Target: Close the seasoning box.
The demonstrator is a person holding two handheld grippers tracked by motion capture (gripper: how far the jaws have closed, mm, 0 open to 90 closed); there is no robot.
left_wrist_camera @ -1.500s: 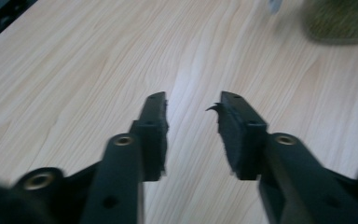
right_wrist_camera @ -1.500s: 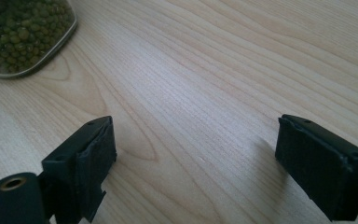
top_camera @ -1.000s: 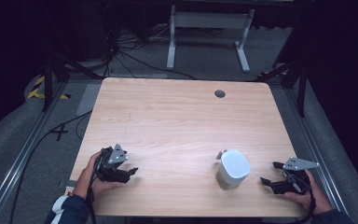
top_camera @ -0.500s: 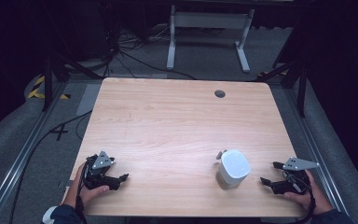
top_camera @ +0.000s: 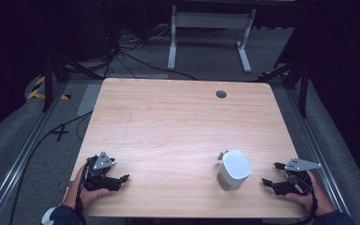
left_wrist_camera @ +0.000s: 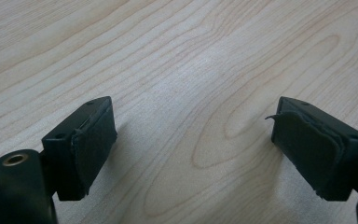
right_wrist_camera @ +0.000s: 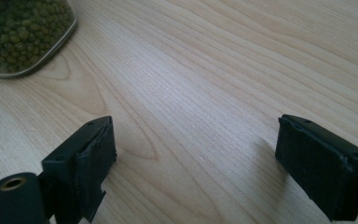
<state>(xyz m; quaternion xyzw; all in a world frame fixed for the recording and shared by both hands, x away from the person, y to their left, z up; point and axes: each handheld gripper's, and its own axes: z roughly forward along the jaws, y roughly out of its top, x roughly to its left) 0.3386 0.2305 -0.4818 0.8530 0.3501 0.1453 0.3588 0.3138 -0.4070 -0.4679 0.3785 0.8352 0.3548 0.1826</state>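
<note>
A clear jar with a white lid (top_camera: 234, 168) stands near the table's front right. In the right gripper view its glass base (right_wrist_camera: 18, 32) shows small green beans inside, at the top left. My right gripper (top_camera: 271, 173) rests low over the wood just right of the jar and apart from it. It is open, with only bare table between its jaws (right_wrist_camera: 196, 154). My left gripper (top_camera: 117, 176) sits at the front left corner, far from the jar. It is open too, over bare wood (left_wrist_camera: 191, 140).
The wooden table (top_camera: 178, 122) has a round cable hole (top_camera: 221, 93) near its far edge. A white metal stand (top_camera: 208, 28) and cables lie on the floor beyond. Dark rails run along both sides of the table.
My left gripper has drawn back a little toward the front left corner. The right gripper and the jar have stayed still.
</note>
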